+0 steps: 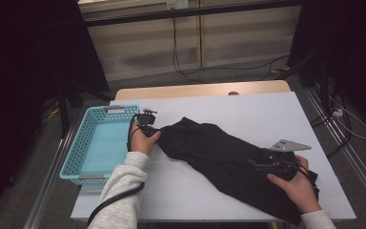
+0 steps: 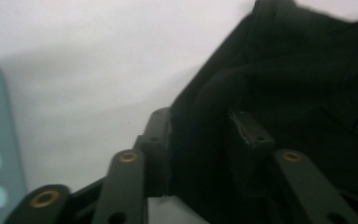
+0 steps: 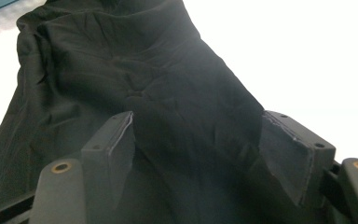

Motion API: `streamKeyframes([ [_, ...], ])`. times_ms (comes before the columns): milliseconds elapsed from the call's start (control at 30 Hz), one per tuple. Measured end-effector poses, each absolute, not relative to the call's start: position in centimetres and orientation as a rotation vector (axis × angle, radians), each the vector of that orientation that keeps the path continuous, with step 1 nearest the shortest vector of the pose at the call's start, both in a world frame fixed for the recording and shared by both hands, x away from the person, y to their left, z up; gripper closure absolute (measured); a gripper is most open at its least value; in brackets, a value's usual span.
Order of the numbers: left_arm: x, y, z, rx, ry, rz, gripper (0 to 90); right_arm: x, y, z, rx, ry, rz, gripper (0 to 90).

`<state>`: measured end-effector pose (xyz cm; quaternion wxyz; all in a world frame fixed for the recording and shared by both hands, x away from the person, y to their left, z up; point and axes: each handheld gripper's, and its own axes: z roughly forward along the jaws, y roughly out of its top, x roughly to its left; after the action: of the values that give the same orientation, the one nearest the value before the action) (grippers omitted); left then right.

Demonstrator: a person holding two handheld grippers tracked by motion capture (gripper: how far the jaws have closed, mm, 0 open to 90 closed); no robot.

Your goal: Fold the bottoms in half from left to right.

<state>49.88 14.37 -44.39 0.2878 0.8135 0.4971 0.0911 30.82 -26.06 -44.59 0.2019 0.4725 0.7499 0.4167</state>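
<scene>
Both forearms wear light grey, fleecy sleeves. The left gripper is small and black, with a thick black cable looping back under the sleeve. The right gripper is black too – a pale grey three-cornered plate sits on top. Close up, the jaws are dark flat bars with brass-coloured rivets, and the pads are blocky with small screw holes – edges scuffed pale

Left gripper: held low at the left, jaws parted around black fabric, pads not visibly pressing. Right gripper: held low at the right, jaws wide, fabric bunched between them.
</scene>
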Motion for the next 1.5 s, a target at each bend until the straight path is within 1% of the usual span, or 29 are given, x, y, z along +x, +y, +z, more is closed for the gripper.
streamKeyframes([
  [67, 50.0, 14.3, -44.4, 2.163, 1.336, 0.242, 77.7, 30.8, -26.1, -44.6, 1.319, 2.093, 1.165, 27.2],
  [167, 50.4, 14.3, -44.2, 2.146, 1.364, 0.214, 87.5, 30.7, -26.3, -44.5, 1.326, 2.088, 1.169, 27.1],
  [267, 50.9, 14.7, -43.5, 2.084, 1.377, 0.214, 87.7, 30.7, -26.5, -44.5, 1.329, 2.079, 1.171, 27.1],
  [367, 51.1, 14.9, -43.1, 2.044, 1.380, 0.227, 83.2, 30.6, -26.6, -44.5, 1.329, 2.076, 1.175, 27.0],
  [467, 51.1, 15.1, -43.0, 2.030, 1.384, 0.228, 74.0, 30.6, -26.7, -44.6, 1.329, 2.080, 1.168, 26.9],
  [533, 51.1, 15.2, -43.0, 2.039, 1.394, 0.220, 75.3, 30.6, -26.7, -44.6, 1.330, 2.080, 1.169, 26.9],
  [633, 51.1, 15.5, -43.1, 2.025, 1.406, 0.229, 74.5, 30.5, -26.5, -44.6, 1.323, 2.086, 1.169, 26.9],
  [733, 51.2, 15.5, -43.0, 2.015, 1.402, 0.243, 64.6, 30.5, -26.4, -44.6, 1.323, 2.089, 1.169, 26.8],
  [767, 51.2, 15.4, -43.0, 2.015, 1.399, 0.233, 64.7, 30.5, -26.4, -44.6, 1.322, 2.090, 1.169, 26.8],
  [833, 51.3, 15.3, -42.8, 2.013, 1.389, 0.232, 61.8, 30.5, -26.5, -44.6, 1.321, 2.088, 1.170, 26.8],
  [867, 51.3, 15.3, -42.8, 2.002, 1.386, 0.229, 58.4, 30.5, -26.5, -44.6, 1.323, 2.087, 1.172, 26.8],
  [933, 51.4, 15.1, -43.0, 1.996, 1.382, 0.238, 47.5, 30.5, -26.6, -44.5, 1.323, 2.085, 1.173, 26.8],
  [967, 51.5, 15.1, -43.1, 2.006, 1.382, 0.230, 45.0, 30.5, -26.5, -44.5, 1.322, 2.086, 1.174, 26.8],
  [1067, 51.6, 14.7, -43.5, 2.010, 1.377, 0.260, 39.7, 30.5, -26.4, -44.4, 1.315, 2.088, 1.175, 26.7],
  [1367, 51.9, 14.1, -44.6, 2.039, 1.385, 0.255, 37.9, 30.5, -26.1, -44.4, 1.294, 2.100, 1.178, 26.6],
  [1500, 51.8, 13.9, -45.0, 2.061, 1.388, 0.270, 40.6, 30.4, -26.1, -44.4, 1.297, 2.101, 1.178, 26.5],
])
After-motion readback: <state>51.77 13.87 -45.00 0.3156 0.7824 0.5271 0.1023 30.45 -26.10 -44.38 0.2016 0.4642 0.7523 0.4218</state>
